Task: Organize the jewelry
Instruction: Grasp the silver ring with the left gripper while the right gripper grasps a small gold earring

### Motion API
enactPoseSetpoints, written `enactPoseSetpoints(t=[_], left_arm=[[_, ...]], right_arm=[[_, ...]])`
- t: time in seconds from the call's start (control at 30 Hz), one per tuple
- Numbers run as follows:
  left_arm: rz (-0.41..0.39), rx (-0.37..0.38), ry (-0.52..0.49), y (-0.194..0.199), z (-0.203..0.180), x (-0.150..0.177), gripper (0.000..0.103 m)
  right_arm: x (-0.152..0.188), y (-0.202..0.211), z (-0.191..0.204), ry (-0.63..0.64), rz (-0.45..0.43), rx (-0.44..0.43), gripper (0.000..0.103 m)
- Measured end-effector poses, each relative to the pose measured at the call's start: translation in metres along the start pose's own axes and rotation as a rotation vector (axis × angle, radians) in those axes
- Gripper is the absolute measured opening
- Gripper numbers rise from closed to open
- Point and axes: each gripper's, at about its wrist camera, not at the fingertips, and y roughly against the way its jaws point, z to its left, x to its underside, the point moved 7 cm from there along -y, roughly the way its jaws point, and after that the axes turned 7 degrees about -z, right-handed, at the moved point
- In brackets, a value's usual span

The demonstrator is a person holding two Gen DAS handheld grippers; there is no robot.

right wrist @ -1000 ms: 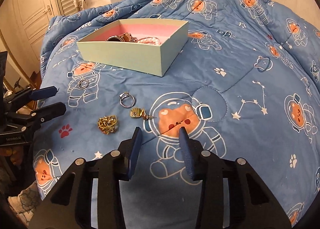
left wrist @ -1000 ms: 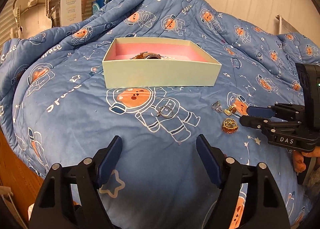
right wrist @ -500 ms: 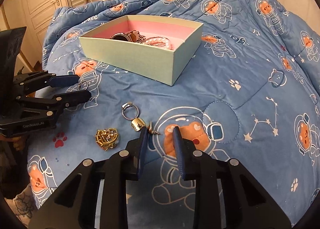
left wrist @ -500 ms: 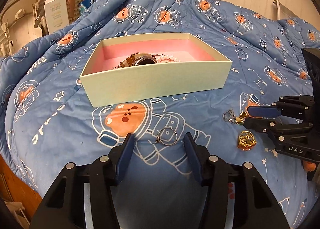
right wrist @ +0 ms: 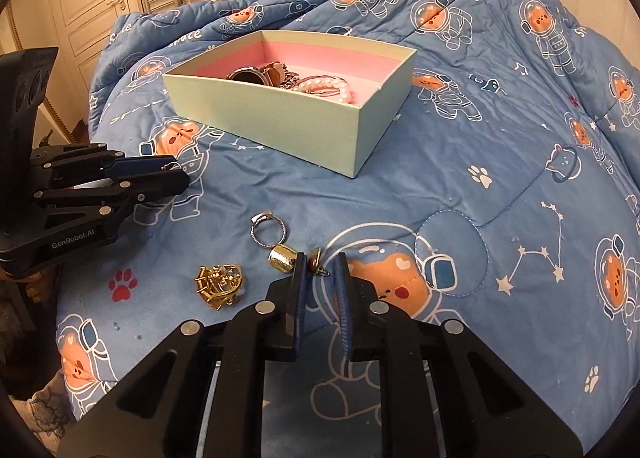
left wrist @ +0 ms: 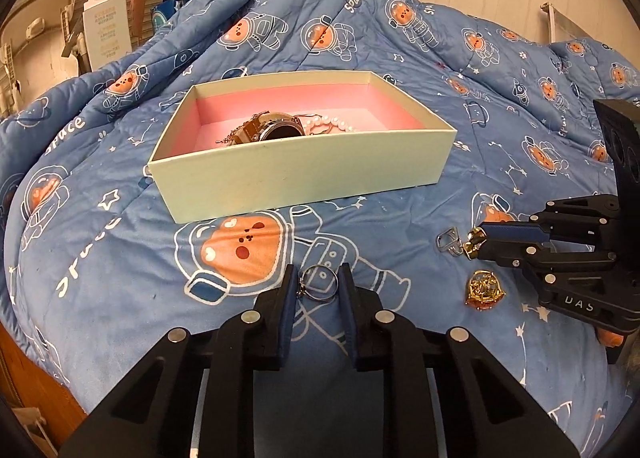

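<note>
Blue quilt (left wrist: 120, 258) carries your box (left wrist: 300, 178) at frame centre, already holding a watch (left wrist: 276, 130) and pearls (left wrist: 328, 122). Your left gripper (left wrist: 318, 282) has just been closing onto a ring (left wrist: 318, 283); your right gripper (right wrist: 320, 264) onto a stud earring (right wrist: 316, 258). Three pieces remain loose.

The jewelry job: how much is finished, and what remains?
Done: a watch and pearl bracelet lie in the box. In hand: left gripper closing around a silver ring, right gripper around an earring. Left: another ring, gold brooch.
</note>
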Motion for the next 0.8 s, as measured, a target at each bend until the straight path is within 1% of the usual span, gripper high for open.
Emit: enactPoseSetpoints(t=[0.3,0.47,0.63,0.8], left_arm=[[-0.015,0.020,0.035,0.011,-0.003,0.001,0.020],[-0.032,0.035,0.059,0.024,-0.007,0.002,0.020],[-0.053,0.057,0.070,0.037,-0.012,-0.001,0.020],[-0.088,0.081,0.066,0.049,-0.019,-0.014,0.020]], right_arm=[[0.000,0.003,-0.003,-0.031,0.006,-0.003,0.014],[0.001,0.008,-0.005,-0.057,0.006,-0.002,0.015],[-0.002,0.020,-0.004,-0.089,-0.019,-0.019,0.015],[-0.016,0.035,0.002,-0.104,-0.057,-0.057,0.014]])
